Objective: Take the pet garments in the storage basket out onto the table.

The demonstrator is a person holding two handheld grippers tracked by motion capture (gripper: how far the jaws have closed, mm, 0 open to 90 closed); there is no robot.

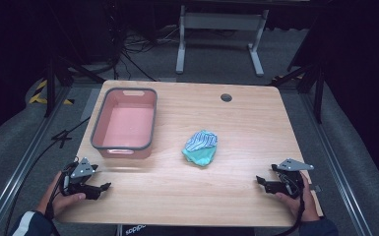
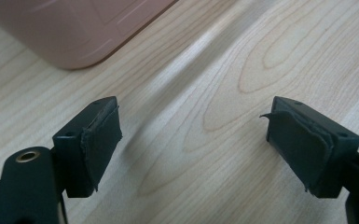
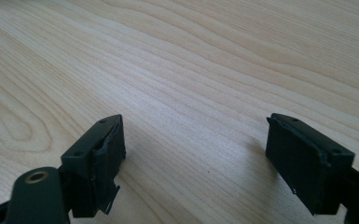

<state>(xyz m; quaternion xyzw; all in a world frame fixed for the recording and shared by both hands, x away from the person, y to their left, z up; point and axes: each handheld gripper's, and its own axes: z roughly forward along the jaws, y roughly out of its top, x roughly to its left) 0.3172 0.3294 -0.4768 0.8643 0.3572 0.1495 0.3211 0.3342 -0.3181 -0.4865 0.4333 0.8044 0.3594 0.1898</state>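
High view: a pale wood-grain table (image 1: pixel 236 191) carries a pink rectangular plastic tub (image 1: pixel 124 123) with a grey rim at far left, and a crumpled cloth (image 1: pixel 200 147), striped and teal, near the centre. The left tongs (image 1: pixel 102 187) and right tongs (image 1: pixel 261 181) rest at the near corners, each held in a hand, pointing inward.

Left gripper view: jaws spread wide, released, nothing between; tub corner beyond.

Right gripper view: jaws spread wide, released, over bare wood.
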